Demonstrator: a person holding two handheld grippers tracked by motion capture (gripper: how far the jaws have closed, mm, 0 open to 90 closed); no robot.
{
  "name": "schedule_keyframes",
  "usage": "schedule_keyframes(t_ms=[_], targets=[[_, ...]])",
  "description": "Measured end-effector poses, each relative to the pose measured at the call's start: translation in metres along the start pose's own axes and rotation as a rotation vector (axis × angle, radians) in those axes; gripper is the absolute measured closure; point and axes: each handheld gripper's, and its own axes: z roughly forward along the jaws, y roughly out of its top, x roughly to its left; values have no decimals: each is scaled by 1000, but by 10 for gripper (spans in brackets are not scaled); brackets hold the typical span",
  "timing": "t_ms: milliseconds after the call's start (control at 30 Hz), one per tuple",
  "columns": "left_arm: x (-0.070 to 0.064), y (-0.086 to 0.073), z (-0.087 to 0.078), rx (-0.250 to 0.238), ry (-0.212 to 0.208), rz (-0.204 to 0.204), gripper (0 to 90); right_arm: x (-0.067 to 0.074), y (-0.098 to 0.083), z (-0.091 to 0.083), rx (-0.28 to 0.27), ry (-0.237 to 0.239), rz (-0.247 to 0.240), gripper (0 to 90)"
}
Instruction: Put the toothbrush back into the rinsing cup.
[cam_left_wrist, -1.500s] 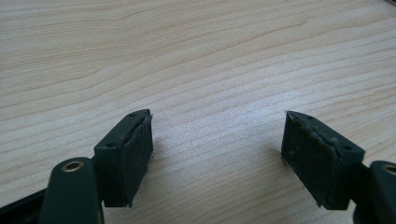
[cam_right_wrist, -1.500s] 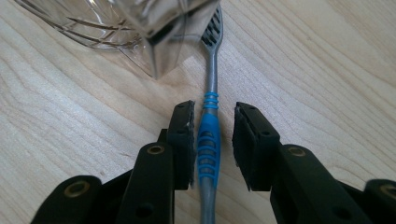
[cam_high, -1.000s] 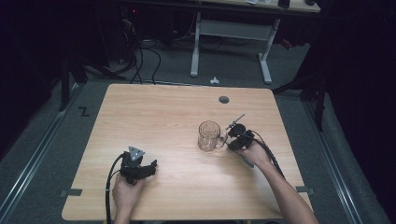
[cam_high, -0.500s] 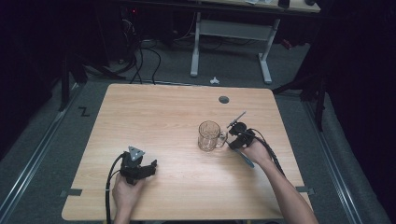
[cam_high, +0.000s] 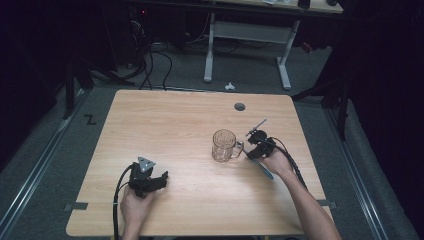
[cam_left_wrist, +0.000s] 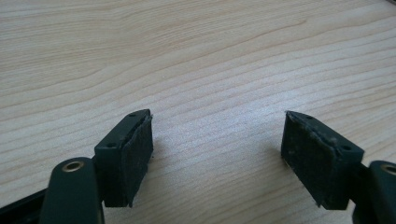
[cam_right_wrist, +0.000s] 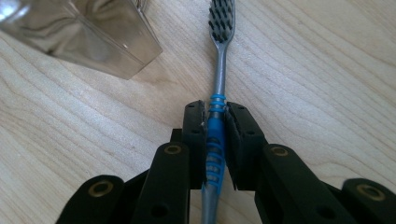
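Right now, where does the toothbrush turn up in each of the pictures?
High view: the toothbrush lies right of centre, clamped in the right gripper, beside the glass mug.
Left gripper view: not in it; open jaws over bare table.
Right gripper view: centre, bristles at the top.
Shared landmark: the glass mug.

Glass mug (cam_high: 224, 145) stands just beside right gripper (cam_high: 251, 150).

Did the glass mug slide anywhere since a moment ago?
No. In the high view the glass mug stands at the same spot below the dark round hole in the table, as before.
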Motion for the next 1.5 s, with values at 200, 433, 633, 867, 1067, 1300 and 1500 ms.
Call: schedule_keyframes(t_ms=[200,433,633,867,1067,1300,1500], targets=[[0,0,0,1,1,1,257,-2,-3,-8,-32,2,4,792],[0,0,0,0,0,1,258,-3,-6,-18,-68,9,12,792],[0,0,0,0,1,2,258,-2,-7,-25,-96,8,4,793],[0,0,0,1,2,3,259,-4,-11,-37,-148,16,8,793],[0,0,0,1,1,3,259,-5,-13,-46,-203,19,15,793],[-1,0,0,2,3,4,258,-3,-16,-56,-262,21,20,794],[-1,0,0,2,4,6,260,-1,-20,-66,-341,47,5,794]])
